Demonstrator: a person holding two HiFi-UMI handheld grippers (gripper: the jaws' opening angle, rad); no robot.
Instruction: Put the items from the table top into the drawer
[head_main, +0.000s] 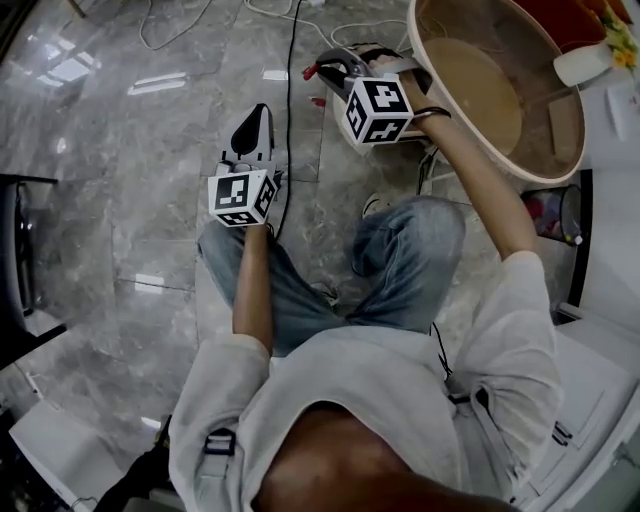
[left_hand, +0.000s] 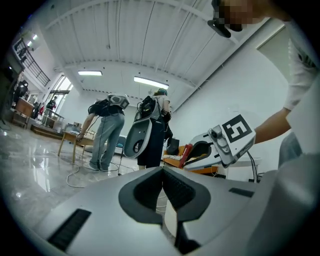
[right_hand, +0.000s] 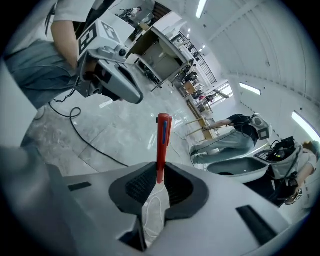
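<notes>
While the right gripper (right_hand: 159, 175) pinches a pen (right_hand: 163, 142) (red), cables (head_main: 289, 110) lie below.

Your left claw (left_hand: 162, 174) sits closed on nothing; beyond it, your right claw (left_hand: 194, 150) grips a slim red item (left_hand: 185, 155).

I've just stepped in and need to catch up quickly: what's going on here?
A person holds a gripper in each hand. The right gripper has its fingers closed on a thin red pen-like item, held next to the round wooden table. The left gripper is shut and empty, out over the floor. A drawer isn't clearly in view.
</notes>
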